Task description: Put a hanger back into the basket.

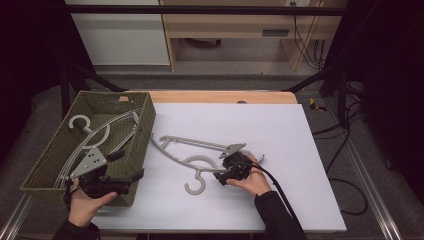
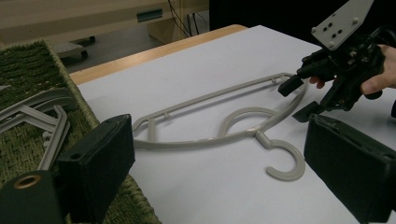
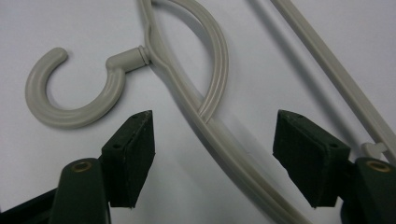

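We see a woven green basket (image 1: 60,150) at the left edge of the surface (image 1: 280,130), tilted over that edge, with several grey hangers (image 1: 107,131) lying inside it. The surface is white, with a wooden strip (image 1: 220,96) along its far side. Beyond it we make out pale cabinets (image 1: 120,35) and dark cables (image 1: 305,45) on the floor.

No readable text, label, brand, number or sign anywhere in high view or either gripper view.
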A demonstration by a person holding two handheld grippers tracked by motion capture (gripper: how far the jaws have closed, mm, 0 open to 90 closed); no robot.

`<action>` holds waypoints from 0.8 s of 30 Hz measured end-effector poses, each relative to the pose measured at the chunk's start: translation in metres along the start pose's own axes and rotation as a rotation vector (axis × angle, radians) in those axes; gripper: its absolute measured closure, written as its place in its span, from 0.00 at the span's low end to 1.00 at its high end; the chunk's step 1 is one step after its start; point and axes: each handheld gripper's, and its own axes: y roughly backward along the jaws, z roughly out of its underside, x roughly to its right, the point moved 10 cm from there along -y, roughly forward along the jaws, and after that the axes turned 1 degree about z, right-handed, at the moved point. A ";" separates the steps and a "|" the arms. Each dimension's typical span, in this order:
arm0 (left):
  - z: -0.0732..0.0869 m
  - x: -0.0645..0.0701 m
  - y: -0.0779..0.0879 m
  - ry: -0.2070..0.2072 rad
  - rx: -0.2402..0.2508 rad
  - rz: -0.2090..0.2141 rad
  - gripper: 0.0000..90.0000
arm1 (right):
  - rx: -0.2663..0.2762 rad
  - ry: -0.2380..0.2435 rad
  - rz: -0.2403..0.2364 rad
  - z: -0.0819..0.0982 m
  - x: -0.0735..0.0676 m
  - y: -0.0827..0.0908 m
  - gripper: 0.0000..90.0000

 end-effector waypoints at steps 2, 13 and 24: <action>0.000 0.001 0.000 -0.002 0.001 0.001 0.10 | -0.014 0.016 -0.001 0.001 0.002 -0.005 0.38; -0.001 0.003 0.000 -0.009 0.000 0.005 0.10 | -0.052 -0.001 -0.046 0.007 0.003 -0.012 0.67; 0.001 0.003 -0.001 -0.011 -0.007 0.003 0.10 | -0.093 0.048 -0.070 0.014 -0.004 -0.004 0.78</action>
